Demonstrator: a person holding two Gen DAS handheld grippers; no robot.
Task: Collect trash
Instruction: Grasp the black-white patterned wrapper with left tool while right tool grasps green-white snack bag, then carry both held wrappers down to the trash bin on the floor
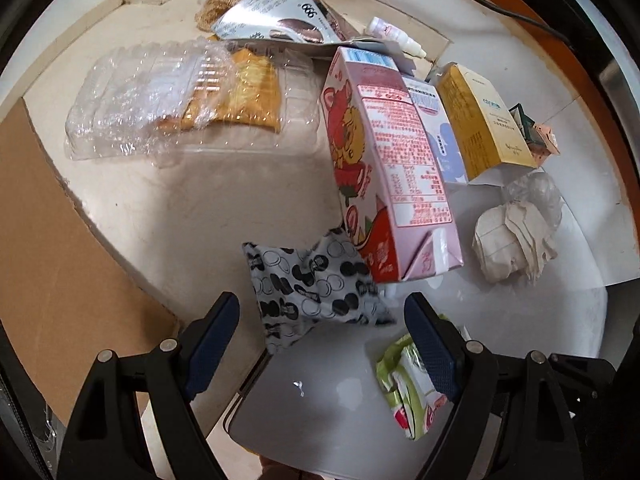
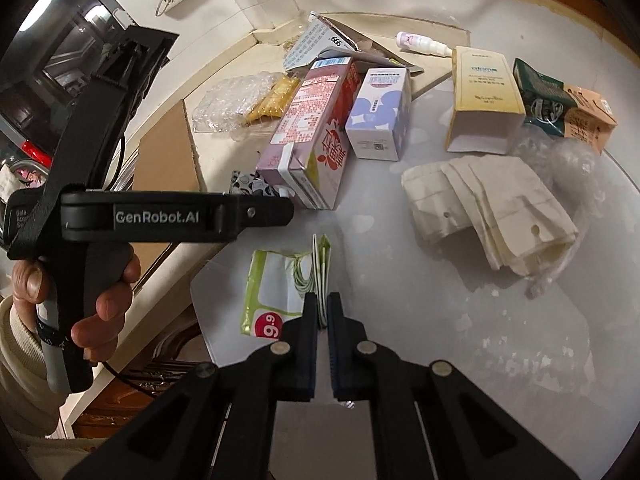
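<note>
Pinched between my right gripper's (image 2: 319, 312) fingers is the folded edge of the green wrapper (image 2: 276, 292), lying flat on the grey mat (image 2: 440, 320). That hold is thin; I judge the wrapper could slip out or tear if I lift fast. My left gripper (image 1: 320, 320) stands spread over the spotted packet (image 1: 312, 284), pads not touching it, right finger just beside the wrapper. Closing here could snag the wrapper I already hold, or nudge the pink carton (image 1: 384, 168) leaning on the packet. Open room lies on the bare mat toward me; the mat's edge and the cardboard (image 1: 60, 260) crowd the left.
</note>
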